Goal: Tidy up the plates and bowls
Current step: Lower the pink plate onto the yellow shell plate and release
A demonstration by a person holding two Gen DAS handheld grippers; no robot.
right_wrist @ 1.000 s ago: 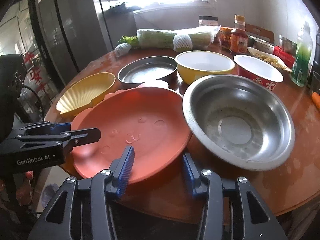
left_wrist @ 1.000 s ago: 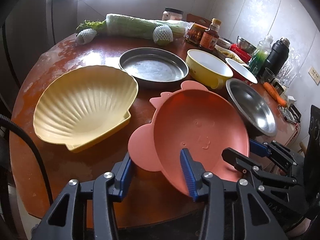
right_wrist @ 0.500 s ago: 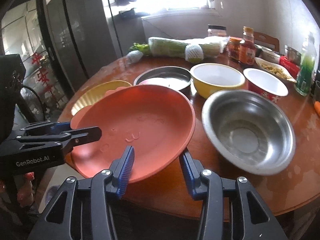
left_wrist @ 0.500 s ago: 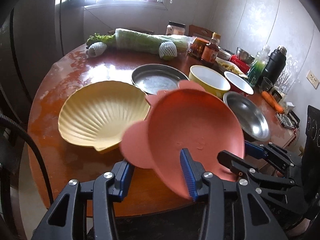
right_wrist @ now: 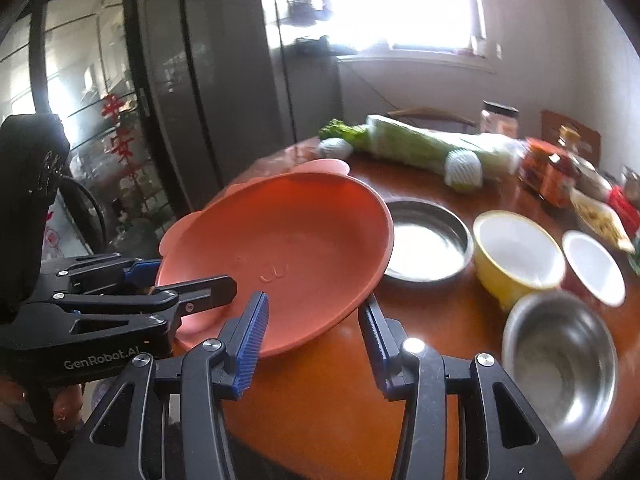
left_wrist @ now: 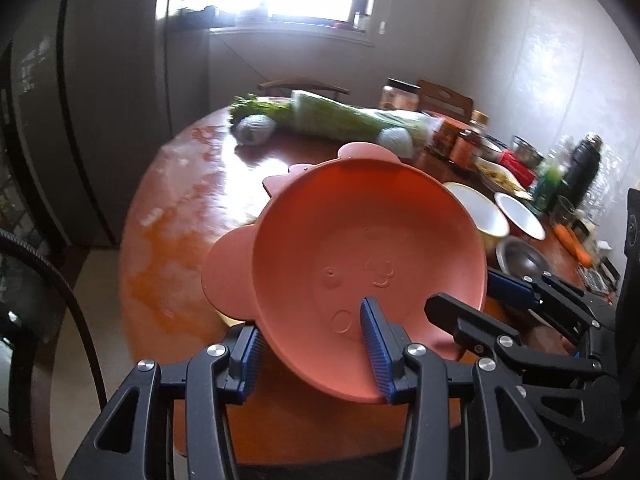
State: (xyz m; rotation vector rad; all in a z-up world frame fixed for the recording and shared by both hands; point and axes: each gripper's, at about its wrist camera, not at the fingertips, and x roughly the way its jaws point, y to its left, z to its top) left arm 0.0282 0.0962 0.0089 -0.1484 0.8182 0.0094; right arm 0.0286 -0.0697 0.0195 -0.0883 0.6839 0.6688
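Observation:
A salmon-pink animal-shaped plate (left_wrist: 360, 248) hangs tilted above the round wooden table (left_wrist: 192, 208). My left gripper (left_wrist: 312, 354) is shut on its near left rim, one finger over the plate and one under; it appears again as the left gripper (right_wrist: 180, 276) in the right wrist view. My right gripper (right_wrist: 312, 332) is shut on the plate's (right_wrist: 280, 240) other near edge, and shows as the right gripper (left_wrist: 464, 292). On the table stand a flat metal pan (right_wrist: 424, 240), a yellow bowl (right_wrist: 516, 256), a red-and-white bowl (right_wrist: 592, 268) and a steel bowl (right_wrist: 560, 364). The plate hides the yellow shell dish.
A long cabbage (right_wrist: 420, 144) and net-wrapped fruits (right_wrist: 462, 168) lie at the table's far side. Jars and sauce bottles (right_wrist: 552, 176), a black flask (left_wrist: 580, 168) and a carrot (left_wrist: 572, 240) crowd the right. A tall fridge (right_wrist: 224, 80) stands left of the table.
Both grippers have lifted the pink plate off the table and carried it up and leftward. It now covers the yellow shell dish, which was in plain view before.

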